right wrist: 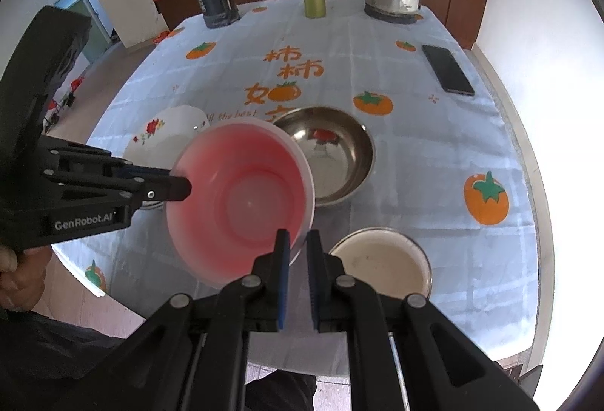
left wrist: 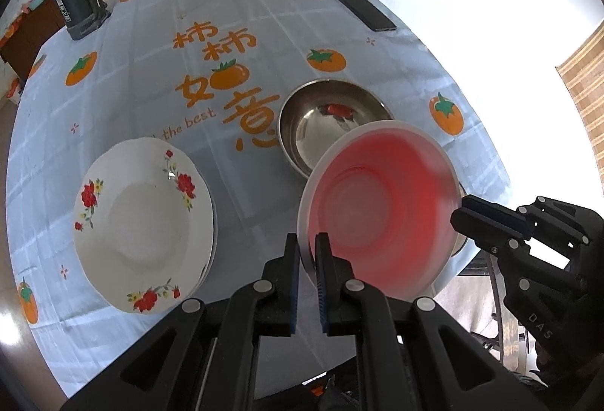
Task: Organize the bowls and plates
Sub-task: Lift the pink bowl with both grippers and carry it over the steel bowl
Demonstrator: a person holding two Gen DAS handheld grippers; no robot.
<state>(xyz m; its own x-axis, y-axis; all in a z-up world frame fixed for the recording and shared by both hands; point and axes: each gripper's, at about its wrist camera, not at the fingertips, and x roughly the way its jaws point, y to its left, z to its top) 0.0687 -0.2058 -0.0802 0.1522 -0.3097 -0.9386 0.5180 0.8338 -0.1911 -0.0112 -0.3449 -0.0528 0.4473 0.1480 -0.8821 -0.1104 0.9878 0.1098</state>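
Both black grippers (left wrist: 307, 244) (right wrist: 298, 241) pinch translucent pink bowl (right wrist: 241, 199).

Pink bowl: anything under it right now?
The pink bowl is held off the table by both grippers, the left gripper and right gripper on opposite rims. It covers part of the steel bowl and floral plate. What else sits beneath is hidden.

Clamped between both grippers, the pink bowl (right wrist: 241, 199) is translucent, matt plastic. Beyond it the steel bowl (right wrist: 332, 154) is mirror-glossy metal; the flowered plate (left wrist: 143, 226) left of it is glazed ceramic.
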